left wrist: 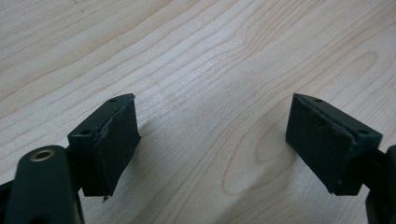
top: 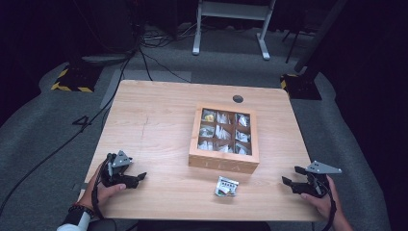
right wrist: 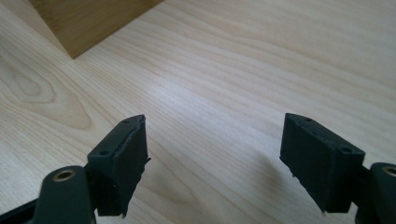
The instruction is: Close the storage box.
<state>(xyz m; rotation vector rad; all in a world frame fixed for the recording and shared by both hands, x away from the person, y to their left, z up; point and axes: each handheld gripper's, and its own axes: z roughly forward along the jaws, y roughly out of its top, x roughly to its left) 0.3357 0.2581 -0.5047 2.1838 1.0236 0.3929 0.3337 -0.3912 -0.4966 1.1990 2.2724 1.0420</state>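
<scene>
A wooden tea box [top: 224, 163] with a windowed lid stands right of the table's middle; tea bags lie in its small compartments. A single tea bag packet [top: 226, 186] lies on the table in front of the box. My left gripper [top: 139, 179] rests low at the front left corner, open, with bare wood between its jaws [left wrist: 212, 126]. My right gripper [top: 291, 175] sits at the front right, also open and holding nothing [right wrist: 215, 135]. The packet lies between the two grippers, apart from both. A corner of the tea box [right wrist: 88, 18] rises at the upper left of the right gripper view.
The light wooden table [top: 154, 125] has a round cable hole [top: 237, 99] near its far edge. Beyond it are grey carpet, cables [top: 144, 43] and a white desk frame [top: 231, 24].
</scene>
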